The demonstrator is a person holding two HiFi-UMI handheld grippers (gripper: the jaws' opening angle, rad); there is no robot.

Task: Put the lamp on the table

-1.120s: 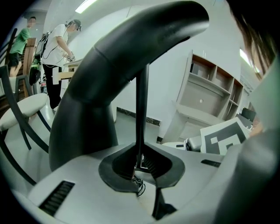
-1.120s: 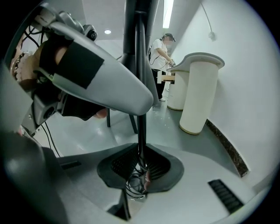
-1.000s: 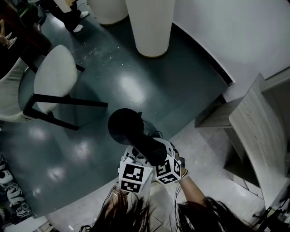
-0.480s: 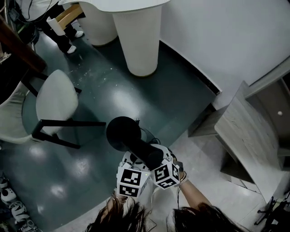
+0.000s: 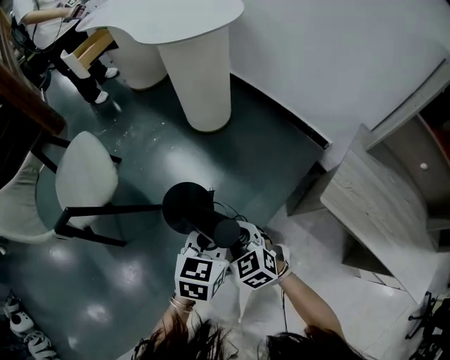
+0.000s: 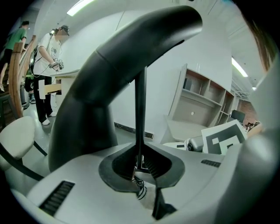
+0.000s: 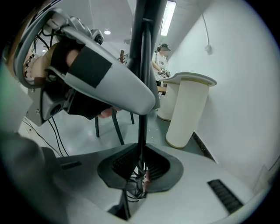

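We hold the lamp (image 5: 190, 207) up in the air with both tongs, near us and low in the head view, above the dark green floor (image 5: 232, 162). It is not on the tabletop (image 5: 176, 21), which stands well apart at the far side on its round white pedestal (image 5: 200, 77).

The left tongs (image 6: 139, 164) are clamped on the lamp's thin black stem (image 6: 140, 109). The stem rises straight out of the narrow slot between the jaws, and the lamp's broad black body curves over the top of that view. The right tongs (image 7: 141, 168) grip the same stem too: their jaws have just been closing, the stem runs up between them, and a loose tangle of thin black cable sits in the slot beside it. From the head view the two marker cubes sit side by side, just beside each other, with the lamp's round black end pointing away from us toward the far left.

To the left of the lamp stands a chair (image 5: 84, 179) with a white seat and a dark frame, on the same green floor. To the right, a pale wooden cabinet (image 5: 373, 204) stands against the white wall (image 5: 337, 63), on lighter flooring. At the far left, beyond the tabletop, a person (image 5: 42, 10) stands in dark trousers and a light top
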